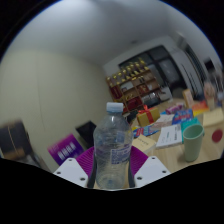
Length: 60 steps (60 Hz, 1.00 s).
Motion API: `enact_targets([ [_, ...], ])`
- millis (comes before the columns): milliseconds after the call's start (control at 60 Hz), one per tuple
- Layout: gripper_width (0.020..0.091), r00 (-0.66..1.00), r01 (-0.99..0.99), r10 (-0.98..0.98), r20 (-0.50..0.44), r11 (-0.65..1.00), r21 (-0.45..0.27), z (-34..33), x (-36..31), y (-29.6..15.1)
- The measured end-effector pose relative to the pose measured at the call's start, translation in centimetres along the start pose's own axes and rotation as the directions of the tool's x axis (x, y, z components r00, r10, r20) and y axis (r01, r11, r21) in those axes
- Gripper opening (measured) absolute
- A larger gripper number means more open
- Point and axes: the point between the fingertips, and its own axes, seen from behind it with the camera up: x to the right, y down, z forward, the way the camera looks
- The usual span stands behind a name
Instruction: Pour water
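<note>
Biggest thing in shot is the room itself: pale wall up close, a shelf unit (133,78) stuffed with colourful stuff at the far end, and a window or glass panel beside it. Below that there's a table (160,150) running off ahead and to the right, pretty cluttered toward its far edge with boxes and bright packaging I can't really make out. There's also something purple with a white label (66,150) lower down off the table's near-left corner, no idea what it is.

The water bottle (113,145) is front and centre: clear plastic, white cap on, upright or near enough, sitting between the two fingers of the gripper (111,172). The fingers look closed in against its lower sides with the purple pads hugging it, so I'd call it pinched. I can't tell if the bottle's base is on anything or lifted.

The green cup (192,142) stands on the table near its front edge, off to the right of the bottle and clearly apart from it. That's presumably where the water goes.

What could go wrong, as I see it:
- Cap looks still on. Tip it like that and nothing comes out.
- Thin plastic bottle squeezed low down could buckle or twist in the grip once it's tilted.
- The cup is light and narrow, so bumping the rim could knock it over, and a fast tilt could overshoot onto the clutter next to it.
</note>
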Motion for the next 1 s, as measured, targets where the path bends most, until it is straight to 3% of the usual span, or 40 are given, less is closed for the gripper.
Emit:
enact_targets([
  [100,0.0463,0.910,-0.414,0.414,0.021,0.908,0.058,-0.9,1.8,-4.8],
  [233,0.0460,0.610,-0.791,0.789,0.067,0.611,0.009,-1.0,6.8,-5.7],
  [433,0.0458,0.243,-0.963,0.965,0.096,0.252,-0.100,-1.3,8.2,-5.0],
  [667,0.0459,-0.111,-0.980,0.987,0.114,-0.090,-0.176,-2.1,8.0,-5.8],
  [867,0.0464,-0.088,-0.981,0.990,0.114,-0.066,-0.181,-3.0,7.2,-5.8],
  [1000,0.0462,0.407,-0.889,0.885,0.226,0.440,-0.124,-4.6,6.4,-9.7],
])
